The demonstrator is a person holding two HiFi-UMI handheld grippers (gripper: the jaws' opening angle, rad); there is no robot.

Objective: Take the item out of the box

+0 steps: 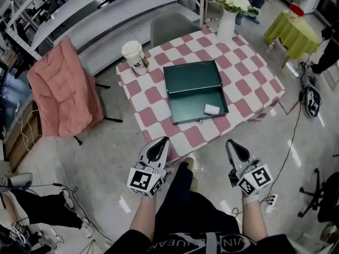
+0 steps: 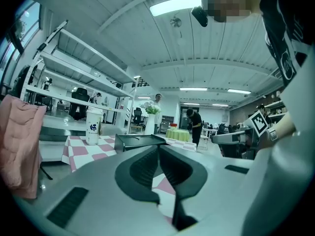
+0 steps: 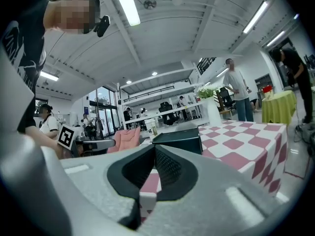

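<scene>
Risks from where things stand, imo. Both grippers hang off the near edge of the surface (image 1: 249,78), well short of the box (image 1: 185,102), and neither holds anything. The left gripper (image 1: 159,146) has its fingers (image 2: 143,167) pressed together, and the right gripper (image 1: 233,145) is the same deal, fingers (image 3: 170,167) closed on nothing. So step one is opening up. Forget that on the way in and you just poke the item (image 1: 211,109) around instead of grabbing it.

The item is a small white block lying flat in the box's open tray, tucked into the near right corner close to the front wall. That's the awkward bit. Coming in level from the front, the wall is in the way. Both gripper views show only the box's side, not the item. So the reach probably has to go over the rim and tip down. Clip the rim and the whole box could slide on the checked cloth, since nothing pins it.

It's also low and flat, so the fingers might scrape the tray floor or jam it into the corner. The cup (image 1: 134,57) and vase (image 1: 226,23) sit well back, so I wouldn't worry about them unless the box gets shoved hard.
</scene>
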